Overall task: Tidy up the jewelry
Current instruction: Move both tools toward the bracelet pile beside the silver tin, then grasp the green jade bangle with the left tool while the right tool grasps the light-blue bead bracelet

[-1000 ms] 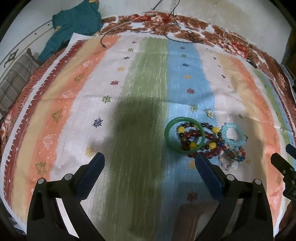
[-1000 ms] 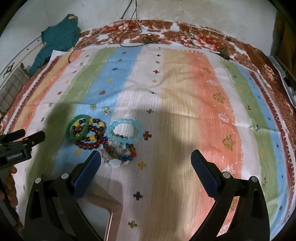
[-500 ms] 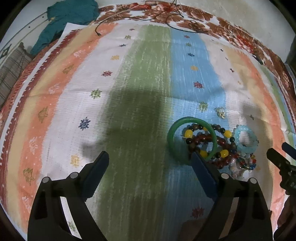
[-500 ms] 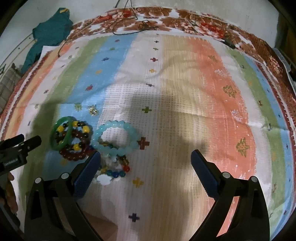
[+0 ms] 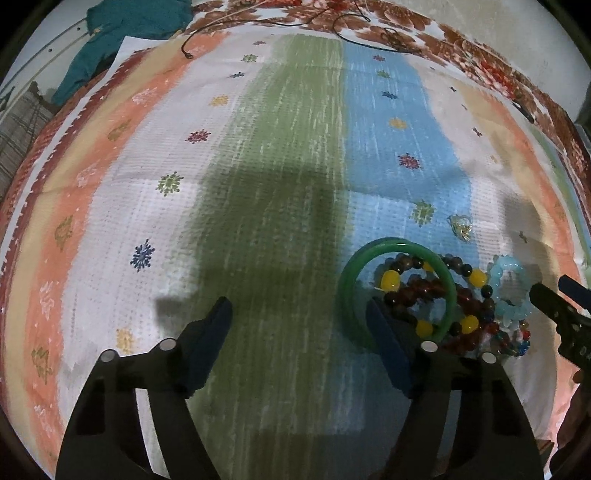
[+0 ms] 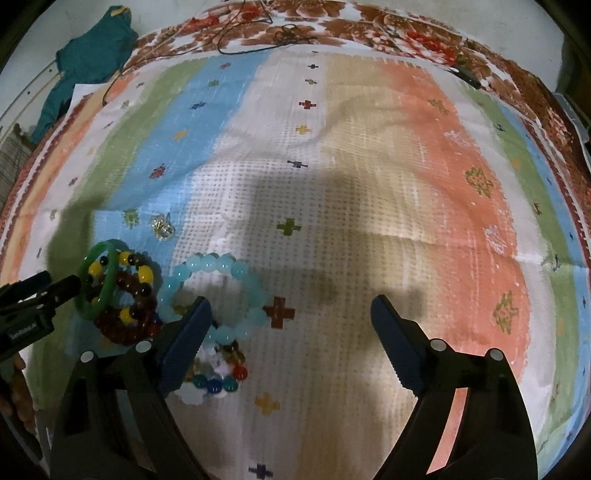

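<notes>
Both grippers have dropped closer to the bedspread since a second ago, and the jewelry heap now sits much nearer their tips. Jaws on both have just been closing a bit, but they're apart, with nothing between them.

So the left gripper (image 5: 299,310) is hovering over the green stripe, its right finger just beside the green bangle (image 5: 397,291). The right gripper (image 6: 291,310) has its left finger over the near edge of the pale blue bead bracelet (image 6: 218,295). The bangle lies tangled over a dark red and yellow bead bracelet (image 5: 432,295), and a multicoloured bead strand (image 6: 221,373) sits at the near end of the heap. A small gold trinket (image 6: 161,224) lies apart, just past the pile.

Looks to me like the reach-in step, nothing picked yet. Next move probably needs each gripper shifted sideways to straddle one piece, then pinched carefully, since the pieces overlap and could drag each other.

Surface is a striped woven bedspread (image 6: 369,166) over a floral sheet (image 6: 406,22), pile towards its near left side. Teal garment (image 5: 122,33) bunched at the far left corner, with cables (image 6: 258,40) trailing along the far edge.
</notes>
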